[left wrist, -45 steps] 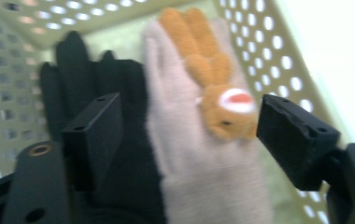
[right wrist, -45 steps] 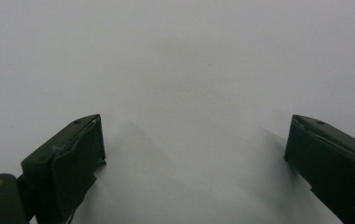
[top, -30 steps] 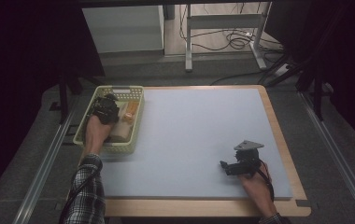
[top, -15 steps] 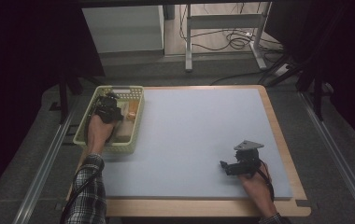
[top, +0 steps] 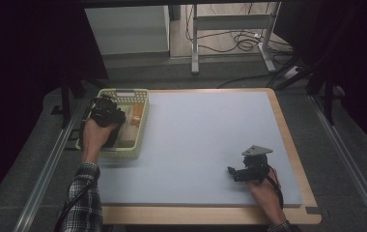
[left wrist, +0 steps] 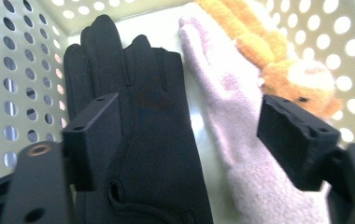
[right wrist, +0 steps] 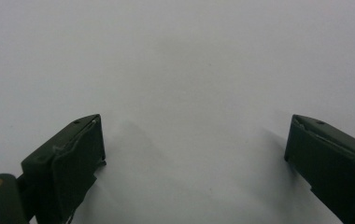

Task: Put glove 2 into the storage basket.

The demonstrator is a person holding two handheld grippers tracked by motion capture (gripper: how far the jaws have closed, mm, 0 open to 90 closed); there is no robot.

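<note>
High view shows your bench (top: 205, 145) with its pale blue mat, and at its left edge the pale green basket (top: 140, 126) with round holes in its walls. Your left tongs (left wrist: 199, 135) hang over this basket; their jaws have just been opening and stand spread, with nothing pressed between them. Below them in the basket lies the black glove (left wrist: 138, 130), flat, fingers pointing away from you. Just beside it, touching, lies the pale pink glove (left wrist: 241, 140), and the orange plush toy (left wrist: 278, 65) sits against the basket wall. Your right tongs (right wrist: 194, 149) rest spread over the bare mat, near the bench's right front corner.
</note>
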